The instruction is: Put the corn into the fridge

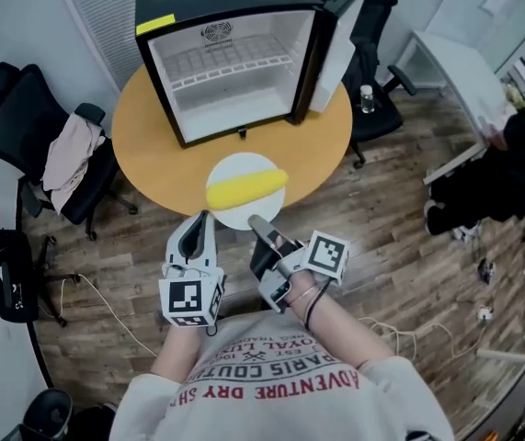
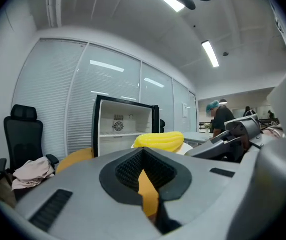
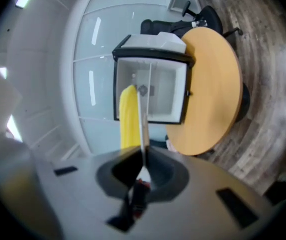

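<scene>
A yellow corn cob lies on a white plate at the near edge of the round orange table. My right gripper, turned on its side, is shut on the plate's near rim. In the right gripper view the rim runs as a thin white line into the jaws, with the corn left of it. My left gripper hangs shut and empty just left of the plate; the corn shows beyond its tips. The black mini fridge stands open on the table, its shelves bare.
The fridge door swings out to the right. A black chair with a cloth stands left of the table, another chair behind the fridge, beside a water bottle. A white desk and a person are at right. Cables lie on the wooden floor.
</scene>
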A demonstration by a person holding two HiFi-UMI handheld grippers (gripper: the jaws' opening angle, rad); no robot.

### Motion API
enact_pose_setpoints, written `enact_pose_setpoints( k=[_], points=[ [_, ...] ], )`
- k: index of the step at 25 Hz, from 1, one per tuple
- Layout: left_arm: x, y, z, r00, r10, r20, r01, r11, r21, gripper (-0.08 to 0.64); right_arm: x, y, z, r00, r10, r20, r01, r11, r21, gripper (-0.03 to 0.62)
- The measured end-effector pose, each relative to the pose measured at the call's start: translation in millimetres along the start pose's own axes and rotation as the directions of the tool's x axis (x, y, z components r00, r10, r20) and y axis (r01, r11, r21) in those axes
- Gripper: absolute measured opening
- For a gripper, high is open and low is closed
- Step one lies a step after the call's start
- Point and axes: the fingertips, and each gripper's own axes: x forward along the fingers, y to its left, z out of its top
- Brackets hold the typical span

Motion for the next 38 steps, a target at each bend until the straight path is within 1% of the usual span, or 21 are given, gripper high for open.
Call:
enact_pose_setpoints(
  k=[3, 7, 10, 14, 18, 21, 29, 38],
  points=[
    [39, -11, 6, 0.998, 0.061, 0.002, -0.061, 0.998, -0.018, 0.025, 8, 3, 42, 0.998, -0.002, -0.067, 0.002, 1.000, 0.001, 0.038],
    [81, -21, 13, 0.991, 0.133, 0.011, -0.132, 0.991, -0.031, 0.025, 16, 1, 91, 0.992, -0.016, -0.128, 0.014, 1.000, -0.018, 0.038],
    [100, -20, 16, 0.985, 0.170, 0.015, -0.169, 0.985, -0.033, 0.025, 28, 1, 111, 0.987, -0.019, -0.161, 0.015, 1.000, -0.026, 0.038],
    [130, -23, 18, 0.981, 0.194, 0.009, -0.194, 0.980, -0.035, 0.025, 43, 0, 142, 0.983, -0.009, -0.185, 0.008, 1.000, -0.005, 0.038],
    [147, -4, 20, 0.979, 0.204, 0.005, -0.203, 0.979, -0.029, 0.025, 70, 6, 152, 0.980, -0.002, -0.197, 0.001, 1.000, -0.005, 0.038],
    [163, 11, 25, 0.977, 0.213, 0.019, -0.213, 0.977, -0.023, 0.025, 91, 7, 164, 0.979, 0.007, -0.202, -0.009, 1.000, -0.009, 0.038],
    [209, 66, 35, 0.976, 0.212, 0.042, -0.212, 0.977, -0.004, 0.025, 160, 13, 190, 0.983, 0.030, -0.179, -0.028, 1.000, 0.013, 0.038],
    [243, 111, 37, 0.975, 0.218, 0.050, -0.217, 0.976, -0.021, 0.025, 221, 19, 217, 0.987, 0.023, -0.160, -0.017, 0.999, 0.039, 0.038]
  ],
)
